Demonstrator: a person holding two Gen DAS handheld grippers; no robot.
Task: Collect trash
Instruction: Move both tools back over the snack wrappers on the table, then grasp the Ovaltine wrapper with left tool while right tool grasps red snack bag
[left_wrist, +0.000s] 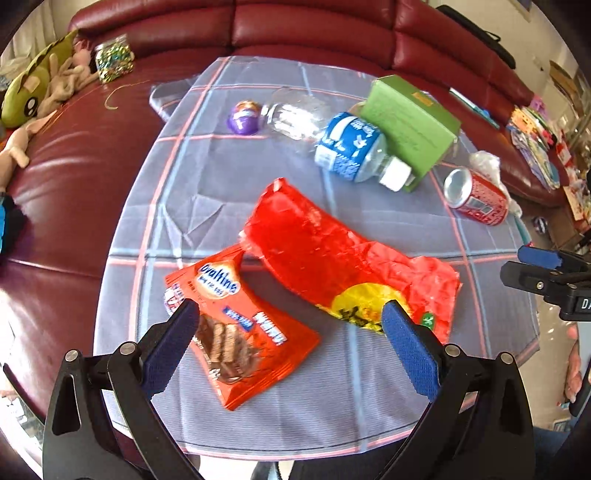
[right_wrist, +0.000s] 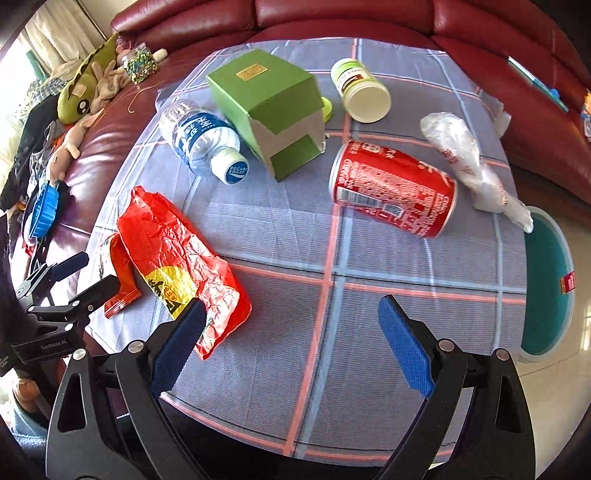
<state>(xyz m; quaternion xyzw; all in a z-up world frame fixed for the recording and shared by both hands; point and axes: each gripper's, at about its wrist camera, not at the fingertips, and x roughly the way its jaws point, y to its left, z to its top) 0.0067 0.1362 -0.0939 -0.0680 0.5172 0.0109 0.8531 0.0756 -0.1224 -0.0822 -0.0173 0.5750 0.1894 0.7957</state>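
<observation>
The Ovaltine wrapper (left_wrist: 236, 325) lies flat on the checked tablecloth (left_wrist: 369, 387) just beside the red foil bag (left_wrist: 332, 258), long axis slanting away, directly between the left gripper's (left_wrist: 288, 339) wide-open jaws, while the empty, spread right gripper (right_wrist: 291, 332) hovers farther off.

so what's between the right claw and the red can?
Nothing. In the right wrist view, only bare checked tablecloth lies between the open right claw and the tipped red can; the red wrapper sits off to the left.
</observation>
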